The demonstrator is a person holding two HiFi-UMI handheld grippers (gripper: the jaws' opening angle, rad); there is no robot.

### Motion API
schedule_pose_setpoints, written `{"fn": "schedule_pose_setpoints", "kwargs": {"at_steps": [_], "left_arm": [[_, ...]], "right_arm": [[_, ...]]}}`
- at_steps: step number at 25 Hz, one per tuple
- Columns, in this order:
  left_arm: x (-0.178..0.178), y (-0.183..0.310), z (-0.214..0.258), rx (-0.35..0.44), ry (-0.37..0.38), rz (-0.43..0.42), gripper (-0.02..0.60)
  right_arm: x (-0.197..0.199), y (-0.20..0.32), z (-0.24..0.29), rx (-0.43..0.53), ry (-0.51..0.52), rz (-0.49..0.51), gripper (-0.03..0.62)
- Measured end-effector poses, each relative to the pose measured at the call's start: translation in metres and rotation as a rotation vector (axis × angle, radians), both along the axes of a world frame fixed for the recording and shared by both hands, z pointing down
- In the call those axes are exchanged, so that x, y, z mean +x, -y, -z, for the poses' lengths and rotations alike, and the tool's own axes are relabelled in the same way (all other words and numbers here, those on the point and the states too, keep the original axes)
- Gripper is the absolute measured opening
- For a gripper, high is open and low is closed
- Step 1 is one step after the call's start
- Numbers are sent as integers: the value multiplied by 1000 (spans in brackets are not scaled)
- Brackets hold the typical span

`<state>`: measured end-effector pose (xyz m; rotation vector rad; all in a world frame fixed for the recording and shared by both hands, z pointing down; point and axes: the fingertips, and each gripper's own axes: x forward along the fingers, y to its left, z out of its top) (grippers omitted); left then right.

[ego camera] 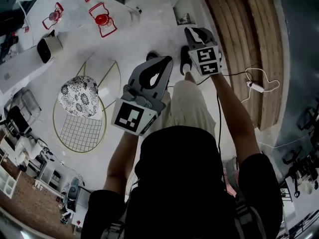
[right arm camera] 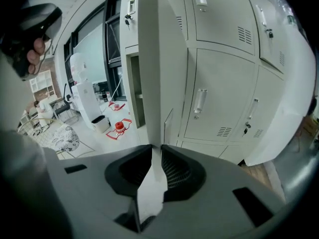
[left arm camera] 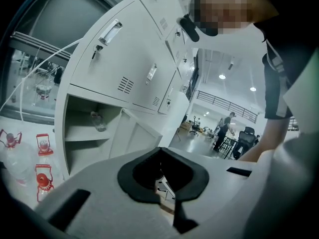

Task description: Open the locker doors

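The white locker bank fills the right gripper view, most doors closed with handles and keys. One tall door stands open edge-on, its compartment behind it. My right gripper is shut on that door's edge, which runs down between the pads. In the head view the right gripper reaches forward to the lockers. My left gripper hangs lower and to the left, holding nothing. Its jaws meet at the tips. Beyond it an open lower compartment holds a bottle.
A wire chair with a patterned cushion stands on the floor at left. Red-caged jugs and a white appliance lie further off. A cable with a white switch trails over wooden flooring at right. People stand far behind.
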<state>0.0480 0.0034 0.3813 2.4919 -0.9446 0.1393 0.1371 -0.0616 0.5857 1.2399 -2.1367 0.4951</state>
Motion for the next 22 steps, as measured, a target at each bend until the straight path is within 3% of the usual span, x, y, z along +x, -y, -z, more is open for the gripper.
{"fn": "schedule_pose_setpoints", "kwargs": {"at_steps": [4,13,22], "left_arm": [[17,-2,1,-47,7,29,18],[41,0,11,-22,10,112,18],[49,-6,22,8,17,201,18]], "right_arm": [[13,2,1,-3,-5,29,69],[55,10,-1,-1,-27,48,67],[61,12,1,-4,-37,124,64]]}}
